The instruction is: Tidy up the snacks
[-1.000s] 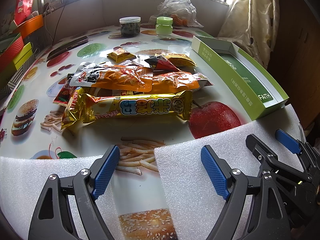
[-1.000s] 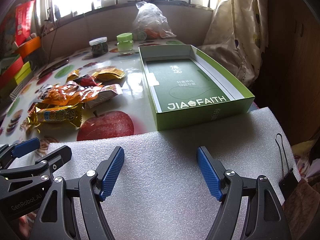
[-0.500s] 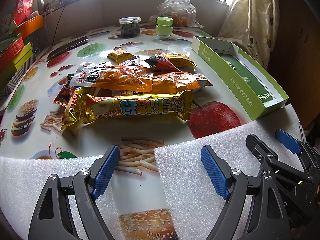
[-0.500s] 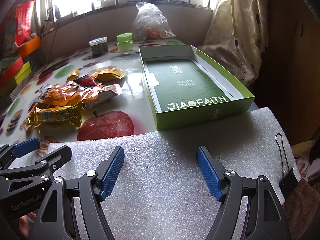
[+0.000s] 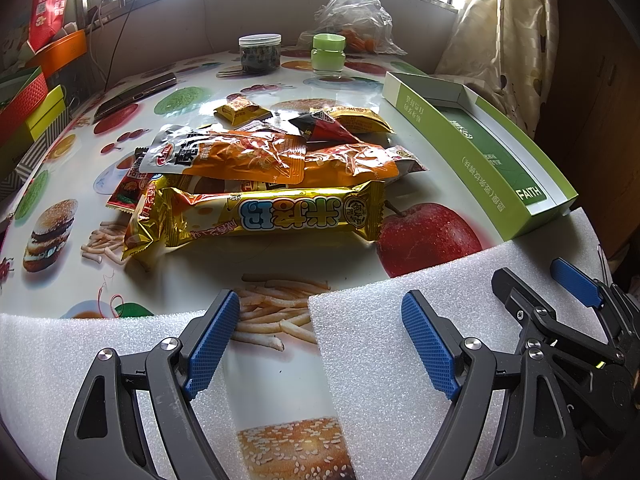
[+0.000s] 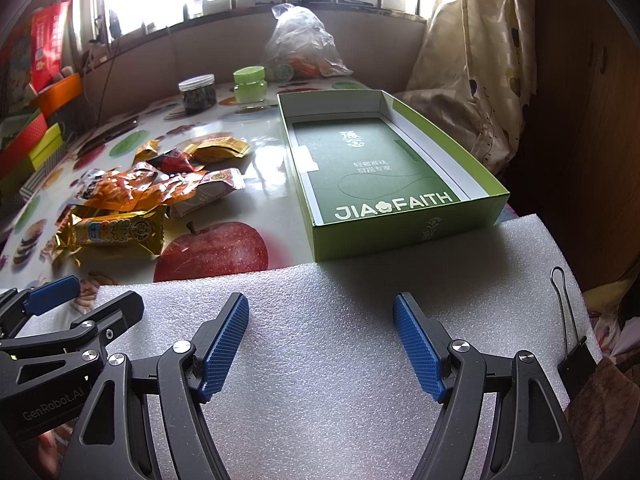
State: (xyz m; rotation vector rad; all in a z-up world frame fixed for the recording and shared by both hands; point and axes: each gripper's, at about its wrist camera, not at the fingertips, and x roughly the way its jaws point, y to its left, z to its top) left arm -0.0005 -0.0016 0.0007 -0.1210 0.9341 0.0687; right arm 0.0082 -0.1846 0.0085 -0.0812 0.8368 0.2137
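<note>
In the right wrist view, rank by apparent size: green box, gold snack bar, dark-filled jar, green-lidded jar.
1. green box
2. gold snack bar
3-4. dark-filled jar and green-lidded jar: alike, unranked.

Food-print table (image 5: 80, 272), snack packets (image 5: 264, 172), green box (image 6: 400, 184), 2 jars (image 5: 260, 52), foam sheets (image 6: 320, 320)

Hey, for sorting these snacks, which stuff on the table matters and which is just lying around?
For the job:
gold snack bar
orange snack packets
small gold packets
green box

Lying about:
dark jar
green jar
plastic bag
binder clip
phone
</note>
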